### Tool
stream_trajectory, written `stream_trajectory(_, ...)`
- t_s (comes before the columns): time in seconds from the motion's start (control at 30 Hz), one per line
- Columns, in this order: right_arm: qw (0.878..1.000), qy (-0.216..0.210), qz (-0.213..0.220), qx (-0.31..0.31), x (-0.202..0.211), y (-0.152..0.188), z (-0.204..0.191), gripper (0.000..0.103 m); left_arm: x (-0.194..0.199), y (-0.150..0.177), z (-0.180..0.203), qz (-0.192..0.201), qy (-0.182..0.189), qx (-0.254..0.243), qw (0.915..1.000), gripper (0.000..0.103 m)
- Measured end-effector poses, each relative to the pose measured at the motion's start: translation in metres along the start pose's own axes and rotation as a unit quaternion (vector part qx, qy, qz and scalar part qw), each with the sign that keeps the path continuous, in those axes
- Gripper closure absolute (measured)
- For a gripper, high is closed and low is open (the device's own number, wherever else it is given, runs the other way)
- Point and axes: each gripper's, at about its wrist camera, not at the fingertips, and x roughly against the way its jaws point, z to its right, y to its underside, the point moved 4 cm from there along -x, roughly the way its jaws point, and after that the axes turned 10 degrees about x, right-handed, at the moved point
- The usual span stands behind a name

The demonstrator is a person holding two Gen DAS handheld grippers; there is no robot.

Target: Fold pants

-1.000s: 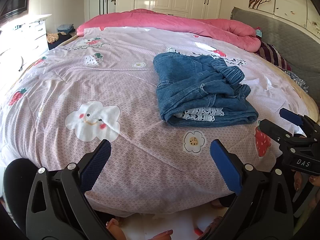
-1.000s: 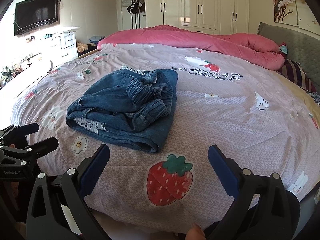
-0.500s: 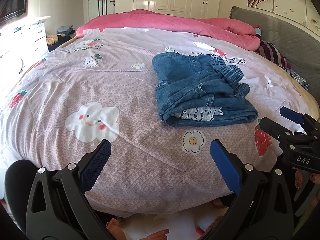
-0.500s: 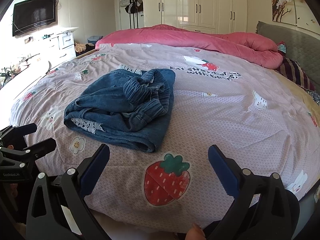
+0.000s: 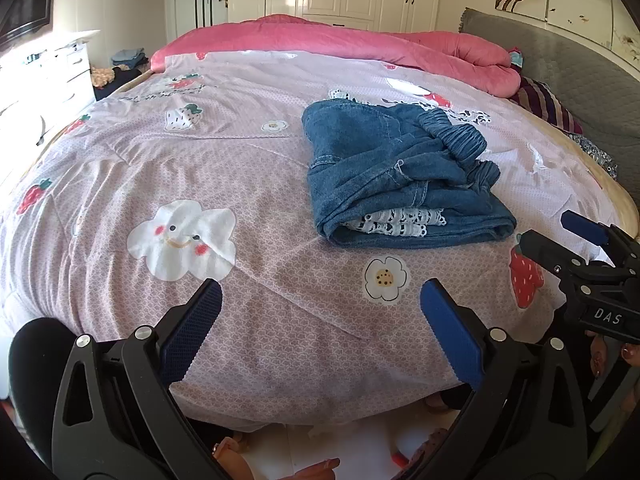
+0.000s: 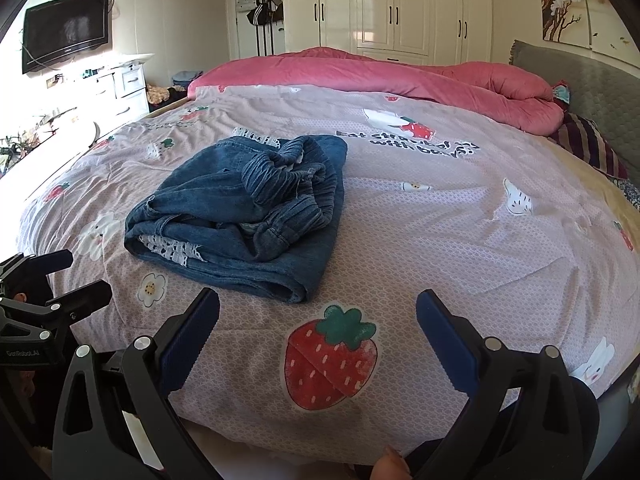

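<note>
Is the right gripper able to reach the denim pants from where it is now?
Probably yes: the right gripper is open, and only bare quilt lies between it and the pants.

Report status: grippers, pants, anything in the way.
Left gripper open, empty. Right gripper open, empty. Pants bunched on the bed, beyond both, untouched. Nothing in the way.

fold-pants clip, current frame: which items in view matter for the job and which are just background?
Job:
- denim pants, bundled on the bedspread
- left tongs, open, empty
- right tongs, open, empty
- pink printed bedspread, the work surface

Background:
- pink quilt along the far side
- striped pillow
- wall TV
- wardrobe
</note>
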Motion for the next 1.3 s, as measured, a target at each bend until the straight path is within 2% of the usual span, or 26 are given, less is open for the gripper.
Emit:
stream_trajectory(0.73, 1.000, 0.019, -0.009, -0.008, -0.006, 0.005, 0.009, 0.004, 0.006, -0.003, 0.007, 0.016, 0.008, -0.014, 0.9997, 0.009)
stream_trajectory(0.93, 0.999, 0.017, -0.013, -0.030, -0.008, 0.007, 0.018, 0.004, 0.006, -0.008, 0.006, 0.016, 0.011, 0.000, 0.9998, 0.010)
stream_trajectory(1.0, 0.999, 0.023, -0.015, -0.034, -0.009, 0.008, 0.024, 0.004, 0.005, -0.009, 0.007, 0.017, 0.000, -0.009, 0.9998, 0.010)
stream_trajectory(1.1, 0.998, 0.032, -0.015, -0.045, -0.011, 0.007, 0.037, 0.004, 0.007, -0.014, 0.007, 0.026, 0.014, -0.007, 0.9995, 0.010)
stream_trajectory(1.2, 0.996, 0.040, -0.017, -0.077, -0.013, 0.004, 0.064, 0.005, 0.010, -0.025, 0.006, 0.043, 0.026, -0.007, 0.9987, 0.010)
stream_trajectory(1.3, 0.992, 0.052, -0.014, -0.115, -0.014, -0.001, 0.099, 0.005, 0.010, -0.049, -0.006, 0.060, 0.022, 0.003, 0.9980, 0.010)
